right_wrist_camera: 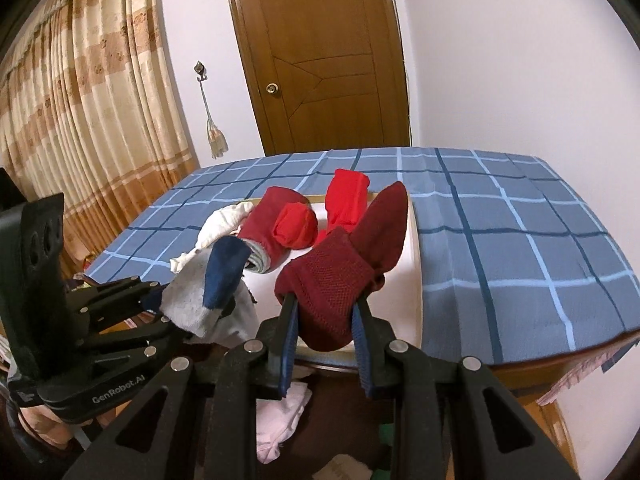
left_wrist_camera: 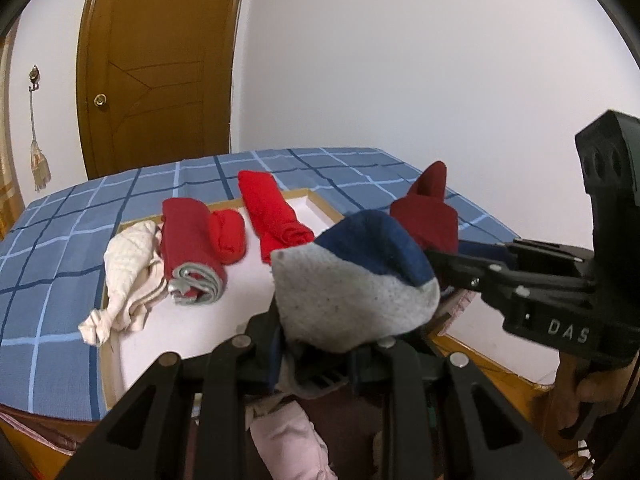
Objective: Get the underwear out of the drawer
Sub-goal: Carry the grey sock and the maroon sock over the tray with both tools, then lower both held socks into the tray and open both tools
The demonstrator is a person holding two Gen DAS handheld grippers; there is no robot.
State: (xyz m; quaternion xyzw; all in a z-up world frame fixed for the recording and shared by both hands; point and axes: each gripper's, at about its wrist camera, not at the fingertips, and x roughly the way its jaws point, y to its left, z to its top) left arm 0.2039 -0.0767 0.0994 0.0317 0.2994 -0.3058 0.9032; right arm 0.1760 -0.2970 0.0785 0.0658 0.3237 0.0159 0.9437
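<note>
Both jaws clamped, L gripper (left_wrist_camera: 320,344) on grey/navy piece (left_wrist_camera: 356,280), R gripper (right_wrist_camera: 326,320) on maroon piece (right_wrist_camera: 332,292); four pcs already on white tray (left_wrist_camera: 192,328), neither carried one set down yet, more left below.

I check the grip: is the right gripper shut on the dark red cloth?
Shut on it: the right gripper presses the dark red cloth between both fingers, and the cloth bulges above them.

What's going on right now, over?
Left hand-held gripper shut on grey-and-navy underwear. Right hand-held gripper shut on maroon underwear. Nothing blocking.
</note>
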